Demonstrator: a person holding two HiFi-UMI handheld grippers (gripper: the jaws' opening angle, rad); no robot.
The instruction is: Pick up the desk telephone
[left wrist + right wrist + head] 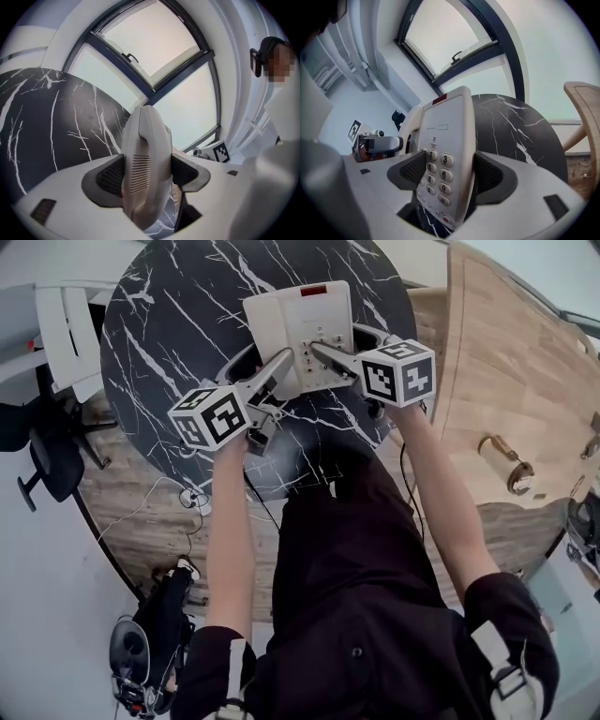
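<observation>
Over the worktop [159, 334]: you hold the desk telephone [300, 320] between both grippers, above the dark, white-veined marble, toward the edge nearest you.
Left gripper [279, 367]: your jaws stand wide and clamp the handset [145, 145] side, with a dark pad pressed on each flank.
Right gripper [323, 351]: your jaws are closed on the keypad [437, 168] side of the body, one pad on the face beside the keys and the other on the back.
Done: both grasps look firm. Both gripper views show marble under the telephone's near edge, so I judge it is already off the surface.
Left: little, by my reading. You only need to finish the raise with both sides level, so the handset does not slide out of its cradle.
Look of the telephone: pale grey-white plastic, with a flat rectangular body.
Keys: round and numbered, in columns on your right half.
Far end: a small red strip [313, 290] sits there.
Handset: it lies along your left side, with a slotted grille facing your left gripper.
Cord: I cannot make one out.
</observation>
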